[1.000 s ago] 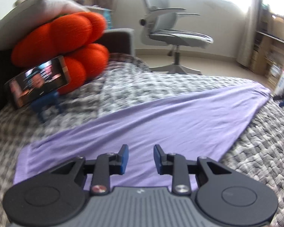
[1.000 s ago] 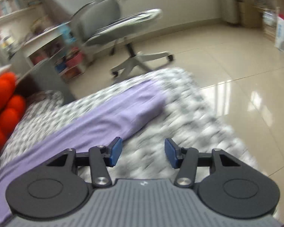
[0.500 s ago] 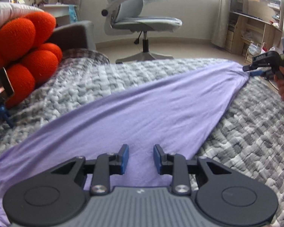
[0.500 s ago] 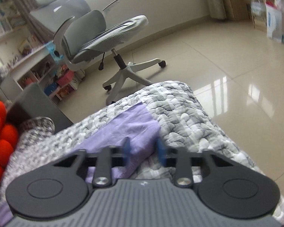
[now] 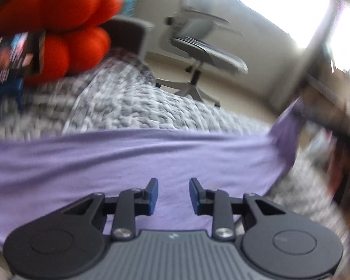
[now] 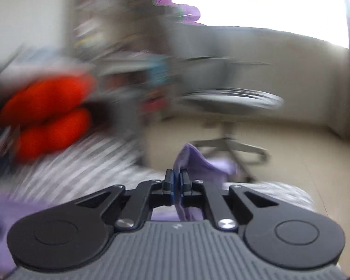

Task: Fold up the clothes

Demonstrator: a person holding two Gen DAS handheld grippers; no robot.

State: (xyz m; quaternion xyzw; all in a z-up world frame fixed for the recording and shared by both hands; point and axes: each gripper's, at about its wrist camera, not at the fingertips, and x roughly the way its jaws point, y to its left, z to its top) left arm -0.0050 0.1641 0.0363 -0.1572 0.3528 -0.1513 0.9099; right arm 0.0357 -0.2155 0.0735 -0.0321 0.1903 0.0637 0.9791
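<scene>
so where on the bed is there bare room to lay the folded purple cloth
Bare grey knit blanket beyond the purple cloth's far edge, toward the office chair. Crowded far left: orange cushion and propped phone.

One purple garment (image 5: 133,163) spread over one grey-and-white knitted blanket (image 5: 128,107), and two grippers: the left gripper (image 5: 173,194) and the right gripper (image 6: 176,186). One red knotted cushion (image 5: 65,23), one phone (image 5: 14,53) on one blue stand (image 5: 6,88). One grey office chair (image 5: 205,49) on the floor.
</scene>
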